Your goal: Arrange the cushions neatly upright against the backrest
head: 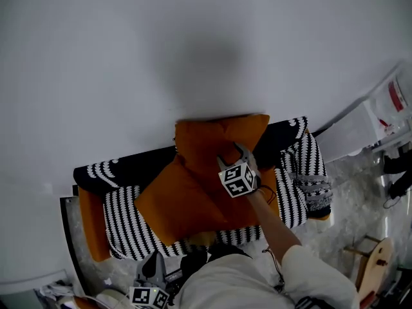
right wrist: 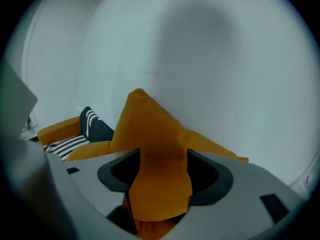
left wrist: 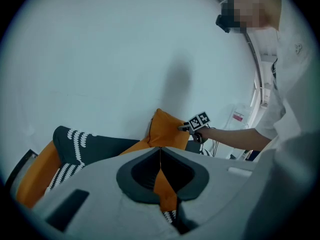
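Roughly halfway, by the look of it: one orange cushion (head: 209, 134) stands on edge against the backrest (head: 125, 169) of the striped sofa (head: 293, 198), its top reaching up the wall (head: 193, 44) behind. A second orange cushion (head: 180, 201) lies flat and skewed on the seat (head: 125, 224), overlapping the foot of the first in the head view. Your right gripper (head: 235, 154) is at the standing cushion with its jaws spread wide. A fold of that cushion sits between them in the right gripper view, but the pads do not look to be pinching it, so count it as let go. Your left gripper (head: 152, 264) hangs low by the front of the sofa, its jaws pressed together on nothing that shows. What is left, I'd judge, is to lift the flat cushion, stand it beside the first and square the pair. You cannot see the lower edge of the standing cushion, which the flat one and your gripper cover. Your own body cuts off the front of the seat, and the grey patterned bundle (head: 315, 188) at the sofa's right end is too small to name.
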{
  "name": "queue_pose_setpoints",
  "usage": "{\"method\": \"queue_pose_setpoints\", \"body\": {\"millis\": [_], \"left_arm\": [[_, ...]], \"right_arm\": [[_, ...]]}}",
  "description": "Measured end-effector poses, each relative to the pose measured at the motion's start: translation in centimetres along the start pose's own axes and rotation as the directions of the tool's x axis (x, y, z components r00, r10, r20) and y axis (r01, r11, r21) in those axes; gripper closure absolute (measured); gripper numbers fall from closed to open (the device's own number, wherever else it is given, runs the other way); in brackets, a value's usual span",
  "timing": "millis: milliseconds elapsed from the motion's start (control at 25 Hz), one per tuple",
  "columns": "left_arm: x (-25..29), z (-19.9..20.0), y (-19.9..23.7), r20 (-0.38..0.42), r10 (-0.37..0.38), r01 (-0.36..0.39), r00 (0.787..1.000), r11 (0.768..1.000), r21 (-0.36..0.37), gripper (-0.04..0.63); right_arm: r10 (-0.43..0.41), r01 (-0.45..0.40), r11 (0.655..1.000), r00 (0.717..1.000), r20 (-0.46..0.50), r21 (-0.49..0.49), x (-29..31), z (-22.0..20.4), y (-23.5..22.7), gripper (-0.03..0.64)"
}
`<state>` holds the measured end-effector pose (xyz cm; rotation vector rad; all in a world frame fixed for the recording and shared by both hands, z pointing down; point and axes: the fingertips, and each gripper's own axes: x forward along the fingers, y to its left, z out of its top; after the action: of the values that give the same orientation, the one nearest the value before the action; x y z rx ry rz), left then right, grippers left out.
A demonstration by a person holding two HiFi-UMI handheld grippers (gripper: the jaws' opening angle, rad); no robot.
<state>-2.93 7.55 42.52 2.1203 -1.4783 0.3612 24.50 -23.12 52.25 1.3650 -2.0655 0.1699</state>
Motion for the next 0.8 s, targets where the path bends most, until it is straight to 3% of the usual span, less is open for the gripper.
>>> {"method": "queue_pose_setpoints", "body": {"millis": [160, 480, 560, 680, 800], "left_arm": [[-0.1, -0.1, -0.2, -0.004, 0.013, -0.013, 1.0, 1.0, 0.01, 0.583], [-0.5, 0.4, 0.1, 0.024, 0.049, -0.049, 0.999, 0.999, 0.008, 0.583], [-0.7, 0.3, 0.1, 0.03, 0.055, -0.055, 0.998, 0.998, 0.008, 0.583], [-1.3, -0.2, 0.0, 0.044, 0.057, -0.057, 0.997, 0.998, 0.014, 0.583], [-1.7, -0.2, -0.2, 0.052, 0.068, -0.069, 0.996, 0.998, 0.001, 0.583]], "right_arm": [[0.027, -0.026, 0.999, 0.999, -0.021, 0.027, 1.6, -0.5, 0.2, 0.364], [-0.02, 0.022, 0.999, 0.998, -0.054, 0.031, 3.7, -0.7, -0.6, 0.37], [-0.029, 0.031, 0.999, 0.998, -0.062, 0.025, 3.5, -0.7, -0.6, 0.42], [-0.046, 0.048, 0.999, 0.996, -0.077, 0.023, 3.0, -1.0, -0.5, 0.546], [-0.044, 0.048, 0.997, 0.996, -0.077, 0.055, 2.4, -1.0, -0.4, 0.595]]}}
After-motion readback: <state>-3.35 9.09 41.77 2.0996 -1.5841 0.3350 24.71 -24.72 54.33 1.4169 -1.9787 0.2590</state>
